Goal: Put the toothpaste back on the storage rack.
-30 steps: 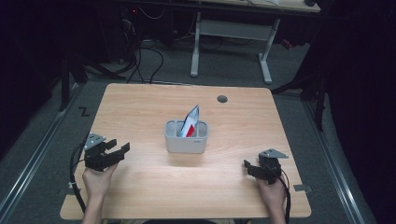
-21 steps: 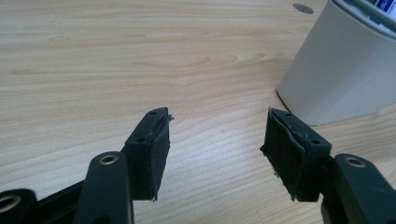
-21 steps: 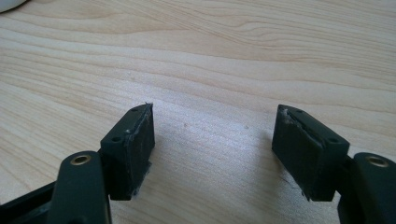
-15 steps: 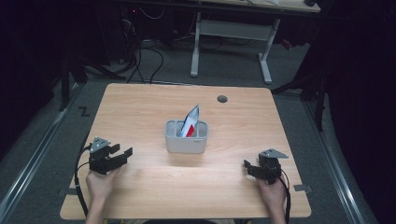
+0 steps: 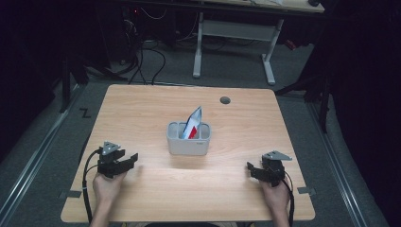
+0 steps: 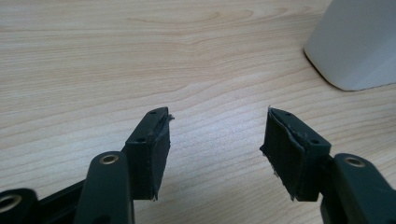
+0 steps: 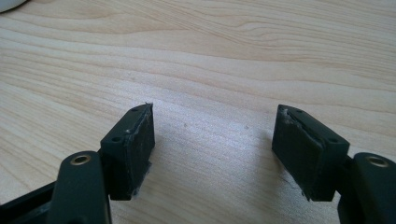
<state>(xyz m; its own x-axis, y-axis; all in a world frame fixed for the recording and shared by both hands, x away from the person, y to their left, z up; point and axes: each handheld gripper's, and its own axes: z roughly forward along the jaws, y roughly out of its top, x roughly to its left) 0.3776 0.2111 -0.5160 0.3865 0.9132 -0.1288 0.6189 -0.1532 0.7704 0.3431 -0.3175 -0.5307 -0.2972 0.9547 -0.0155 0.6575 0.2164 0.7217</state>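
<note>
Wooden table [image 5: 142,118], light-grained, with a round grey cable port [image 5: 225,100] near its far edge; dark floor and a second desk frame [image 5: 234,33] lie beyond it.

Grey desk organiser [image 5: 188,143], a rounded-corner container with compartments, standing upright at the middle of the table, between the two grippers and farther from the person than either. In the left gripper view its pale wall [image 6: 359,46] occupies the upper right corner; in the right gripper view a sliver of its base [image 7: 11,4] shows at the upper left.

Red, white and blue packet [image 5: 193,124], standing tilted in the organiser, its pointed top leaning toward the far right and rising above the rim. Which compartment holds it cannot be told.

Left gripper [image 5: 132,160], held low over the near left part of the table, well apart from the organiser, pointing toward the table's centre. Its jaws stand wide apart with only bare wood between the pads [image 6: 159,149].

Right gripper [image 5: 251,168], held low over the near right part of the table, likewise well apart from the organiser. Its jaws stand wide apart, nothing between the pads [image 7: 140,144].

Hands: left hand [image 5: 108,188] and right hand [image 5: 275,196], each grasping its gripper from the near edge.
</note>
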